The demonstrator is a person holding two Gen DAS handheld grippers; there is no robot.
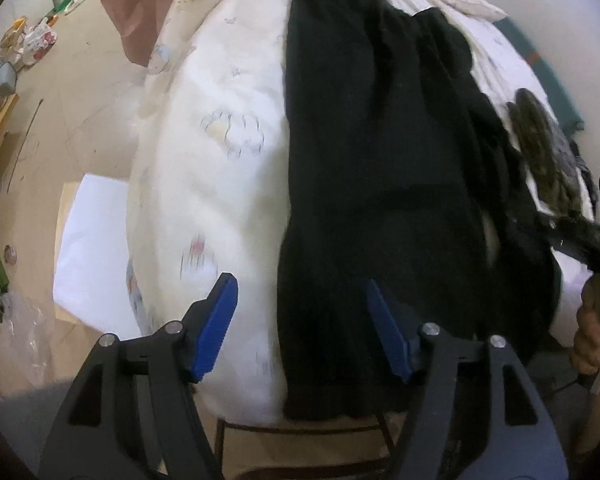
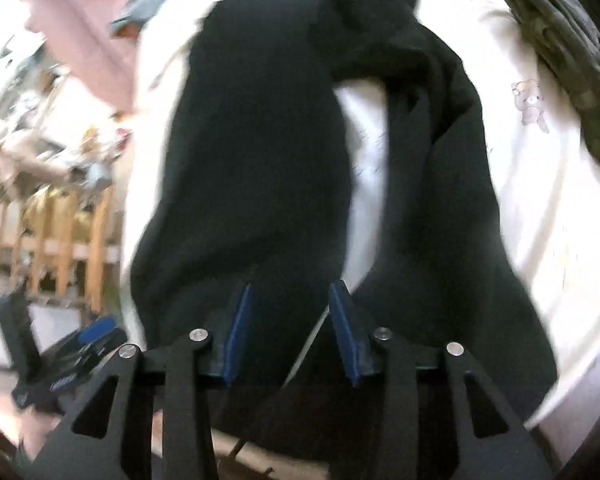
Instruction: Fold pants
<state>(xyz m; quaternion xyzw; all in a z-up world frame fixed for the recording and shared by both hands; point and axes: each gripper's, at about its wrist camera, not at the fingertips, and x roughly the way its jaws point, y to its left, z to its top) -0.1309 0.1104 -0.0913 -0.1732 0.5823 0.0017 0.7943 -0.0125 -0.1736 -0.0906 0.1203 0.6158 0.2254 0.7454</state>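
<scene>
A: Left gripper point(image 1: 300, 320): blue ribbed pads apart, nothing held; one pad over the pale quilt point(image 1: 204, 184), the other over the black pants point(image 1: 380, 160).

B: Right gripper point(image 2: 290, 328)?

A: Parted about halfway above the dark cloth, gripping nothing as far as visible; blurred.

B: Pants?

A: Lying lengthwise on the bed, one leg smooth, the other rumpled and twisted, quilt showing between.

B: Advice?

A: Probably best to pinch the hem edges, pull taut, flatten the twisted leg before folding. Soft, matte, heavy-looking knit; puffy quilt beneath.
</scene>
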